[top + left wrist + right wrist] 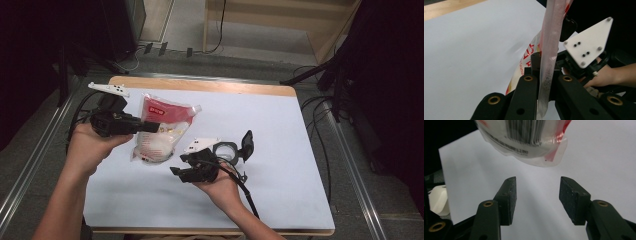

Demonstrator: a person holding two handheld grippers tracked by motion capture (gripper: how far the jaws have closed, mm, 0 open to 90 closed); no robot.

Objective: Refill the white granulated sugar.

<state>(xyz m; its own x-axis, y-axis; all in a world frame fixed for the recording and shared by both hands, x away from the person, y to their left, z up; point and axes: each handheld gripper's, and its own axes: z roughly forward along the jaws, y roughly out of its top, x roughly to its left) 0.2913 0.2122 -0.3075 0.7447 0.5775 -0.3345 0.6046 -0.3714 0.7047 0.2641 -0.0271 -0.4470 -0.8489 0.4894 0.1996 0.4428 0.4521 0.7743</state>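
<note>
— What's that they're holding up over there?

— A clear plastic bag [162, 130] with a red top and something white in its bottom, over the left half of the table [280, 150]. The left gripper [150, 126] is clenched on the bag's edge; seen along its jaws, the thin plastic strip [547, 67] runs straight up between them, pinched tight.

— And the other one?

— The right gripper [176, 171] sits just near and right of the bag, low over the white table, pointing left toward it. Its jaws are released, with a clear gap and nothing between the pads [507, 197]. From its own view the bag's rounded bottom corner [531, 142], barcode showing, hangs above and beyond the pads, not touching them.

— Anything else on the table?

— A round dark container [226, 149] with its lid [247, 142] flipped up, just right of the right gripper, beyond the hand [222, 187] that holds it.
</note>
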